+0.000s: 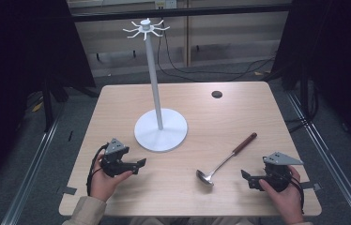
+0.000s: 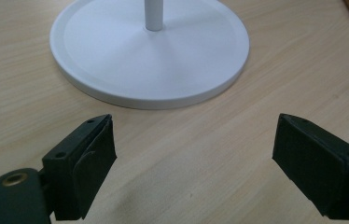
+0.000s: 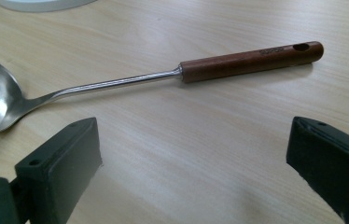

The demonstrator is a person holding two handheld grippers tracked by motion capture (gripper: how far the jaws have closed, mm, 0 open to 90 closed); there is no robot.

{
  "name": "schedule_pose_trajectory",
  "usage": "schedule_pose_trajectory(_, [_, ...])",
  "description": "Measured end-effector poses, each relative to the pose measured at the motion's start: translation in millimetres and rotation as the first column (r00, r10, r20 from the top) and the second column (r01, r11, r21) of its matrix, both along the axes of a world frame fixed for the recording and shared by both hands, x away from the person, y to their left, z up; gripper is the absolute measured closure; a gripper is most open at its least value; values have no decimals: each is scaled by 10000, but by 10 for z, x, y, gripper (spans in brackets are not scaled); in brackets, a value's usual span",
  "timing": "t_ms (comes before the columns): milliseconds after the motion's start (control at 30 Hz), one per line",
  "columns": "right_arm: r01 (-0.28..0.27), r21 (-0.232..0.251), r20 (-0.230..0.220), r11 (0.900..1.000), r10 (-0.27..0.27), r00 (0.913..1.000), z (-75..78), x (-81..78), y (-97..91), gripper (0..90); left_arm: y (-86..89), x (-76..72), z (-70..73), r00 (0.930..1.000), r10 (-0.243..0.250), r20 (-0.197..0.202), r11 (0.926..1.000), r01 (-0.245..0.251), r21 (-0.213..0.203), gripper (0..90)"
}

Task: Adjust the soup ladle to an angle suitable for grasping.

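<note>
A steel ladle (image 1: 225, 160) with a brown wooden handle lies flat on the table, bowl toward the front; in the right gripper view the ladle (image 3: 163, 74) lies just beyond the jaws. My right gripper (image 1: 245, 175) rests at the front right, a little right of the ladle's bowl, open and empty; its jaws stand wide apart around my right gripper (image 3: 193, 172). A white stand (image 1: 157, 84) with a round base, tall pole and hook arms at its top stands mid-table. My left gripper (image 1: 141, 163) sits in front of that base, open and empty, as my left gripper (image 2: 193, 168) shows.
The table (image 1: 117, 108) is light wood with a small dark round hole (image 1: 217, 94) near its back right. Cables run over the floor behind it. The stand base (image 2: 149, 51) lies close ahead of the left jaws.
</note>
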State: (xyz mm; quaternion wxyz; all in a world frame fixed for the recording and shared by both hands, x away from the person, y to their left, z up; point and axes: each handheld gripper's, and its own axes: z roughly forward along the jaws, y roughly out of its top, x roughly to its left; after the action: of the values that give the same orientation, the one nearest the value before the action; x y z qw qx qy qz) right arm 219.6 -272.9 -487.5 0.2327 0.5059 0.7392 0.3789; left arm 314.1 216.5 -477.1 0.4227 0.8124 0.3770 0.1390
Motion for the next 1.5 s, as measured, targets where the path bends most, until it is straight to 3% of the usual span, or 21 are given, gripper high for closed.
schedule_pose_trajectory(300, [219, -3, -79, 9998, -219, 9997, 11, 124, 25, 61, 42, -44, -24, 10000, 33, 30, 9998, -34, 219, 129])
schedule_pose_trajectory(367, [445, -72, 39, 9990, -445, 9990, 29, 185, -10, 207, 65, -59, -23, 10000, -17, 85, 9996, 14, 280, 130])
schedule_pose_trajectory(400, [445, -72, 39, 9990, -445, 9990, 29, 185, -10, 207, 65, -59, -23, 10000, -17, 85, 9996, 14, 280, 130])
schedule_pose_trajectory(433, [539, -497, 117, 9973, -533, 9985, 39, 223, -37, 448, 79, -68, -15, 9999, 58, 143, 9999, -60, 158, 130])
schedule_pose_trajectory(467, [576, -578, 130, 9967, -570, 9983, 42, 237, -43, 549, 89, -71, -8, 9998, 101, 169, 9999, -103, 122, 130])
schedule_pose_trajectory(533, [638, -898, -19, 9939, -642, 9979, 39, 300, -71, 716, 108, -71, 0, 9997, 127, 203, 9999, -128, 27, 130])
schedule_pose_trajectory(633, [888, -1042, -192, 9906, -913, 9956, 1, 409, -102, 871, 108, -73, -3, 9999, 115, 121, 9999, -115, 21, 130])
schedule_pose_trajectory(733, [1184, -1150, -581, 9863, -1256, 9904, -82, 537, -136, 900, 100, -72, -7, 9999, 76, 86, 10000, -76, -16, 129])
schedule_pose_trajectory(833, [1460, -1308, -629, 9806, -1552, 9859, -123, 657, -160, 900, 83, -68, -13, 10000, -14, 70, 10000, 14, 35, 129])
schedule_pose_trajectory(1000, [1437, -1578, -827, 9769, -1581, 9839, -141, 835, -149, 900, 87, -60, -8, 9999, 42, 117, 10000, -43, 82, 129])
schedule_pose_trajectory(1100, [1632, -1480, -961, 9754, -1784, 9792, -155, 926, -115, 900, 86, -55, -10, 9999, 34, 157, 10000, -35, 63, 129])
schedule_pose_trajectory(1267, [1537, -1393, -1002, 9782, -1683, 9806, -156, 1016, -37, 900, 81, -49, -4, 9998, 71, 182, 9999, -70, -85, 129])
schedule_pose_trajectory(1500, [1030, -1377, -1065, 9851, -1181, 9873, -155, 1181, 280, 889, 89, -44, 2, 9997, 114, 213, 9998, -110, -175, 129])
